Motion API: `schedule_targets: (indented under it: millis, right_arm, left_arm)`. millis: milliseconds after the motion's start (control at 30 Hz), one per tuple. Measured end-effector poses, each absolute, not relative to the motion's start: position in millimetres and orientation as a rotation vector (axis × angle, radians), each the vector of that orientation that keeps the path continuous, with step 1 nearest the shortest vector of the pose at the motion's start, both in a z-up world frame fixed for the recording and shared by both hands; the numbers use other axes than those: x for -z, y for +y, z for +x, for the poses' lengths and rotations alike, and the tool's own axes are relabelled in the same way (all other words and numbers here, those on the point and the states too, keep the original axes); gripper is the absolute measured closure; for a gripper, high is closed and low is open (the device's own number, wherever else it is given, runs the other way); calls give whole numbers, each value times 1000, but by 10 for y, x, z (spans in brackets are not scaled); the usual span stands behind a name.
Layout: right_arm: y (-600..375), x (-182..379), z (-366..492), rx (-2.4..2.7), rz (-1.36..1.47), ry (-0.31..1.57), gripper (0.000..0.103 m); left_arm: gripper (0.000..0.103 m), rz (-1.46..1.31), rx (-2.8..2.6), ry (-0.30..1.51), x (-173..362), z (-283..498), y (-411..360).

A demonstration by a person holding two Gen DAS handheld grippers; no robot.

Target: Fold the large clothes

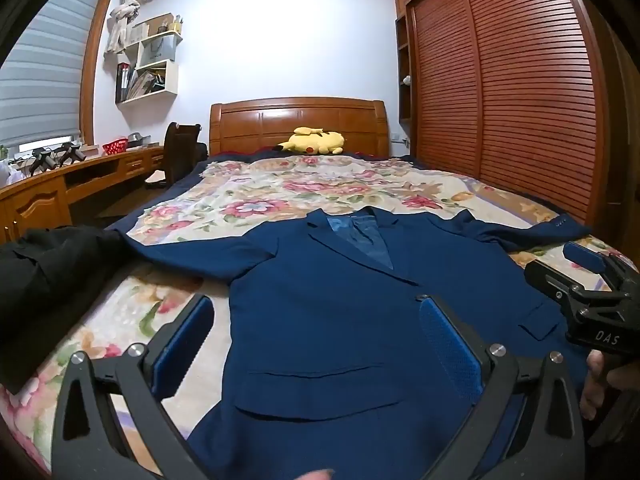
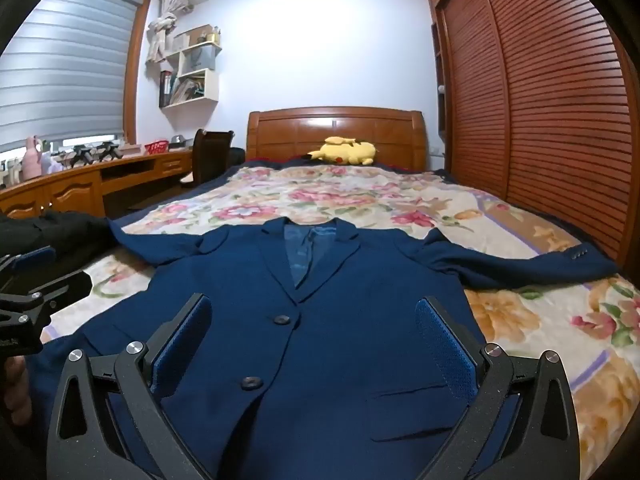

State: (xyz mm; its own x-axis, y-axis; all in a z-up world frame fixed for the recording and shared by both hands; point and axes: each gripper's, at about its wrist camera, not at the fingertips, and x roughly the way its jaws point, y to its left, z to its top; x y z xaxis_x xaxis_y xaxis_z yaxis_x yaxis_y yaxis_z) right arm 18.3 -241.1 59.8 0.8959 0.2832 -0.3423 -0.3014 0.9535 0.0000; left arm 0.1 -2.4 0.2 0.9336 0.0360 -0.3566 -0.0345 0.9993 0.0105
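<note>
A navy blue suit jacket [image 1: 328, 320] lies flat and face up on the floral bedspread [image 1: 256, 196], buttoned, collar toward the headboard, sleeves spread to both sides. It also shows in the right wrist view [image 2: 320, 320]. My left gripper [image 1: 316, 340] is open and empty, hovering over the jacket's lower left half. My right gripper [image 2: 312, 340] is open and empty over the lower right half, near the two buttons. The right gripper also shows at the right edge of the left wrist view [image 1: 592, 280], and the left gripper at the left edge of the right wrist view [image 2: 32, 280].
A black garment [image 1: 44, 280] lies at the bed's left edge beside the left sleeve. A yellow plush toy [image 1: 316, 142] sits by the wooden headboard [image 1: 300, 120]. A louvered wardrobe [image 1: 500, 80] runs along the right; a desk [image 1: 60, 184] and chair [image 1: 180, 148] stand on the left.
</note>
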Motion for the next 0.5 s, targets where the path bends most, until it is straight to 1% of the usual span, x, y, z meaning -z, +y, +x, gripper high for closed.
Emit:
schedule_targets:
  millis: [500]
  right_arm:
    - [-2420, -608, 180, -303, -51, 341, 0]
  left_arm:
    - [0, -23, -7, 364, 10, -3, 7]
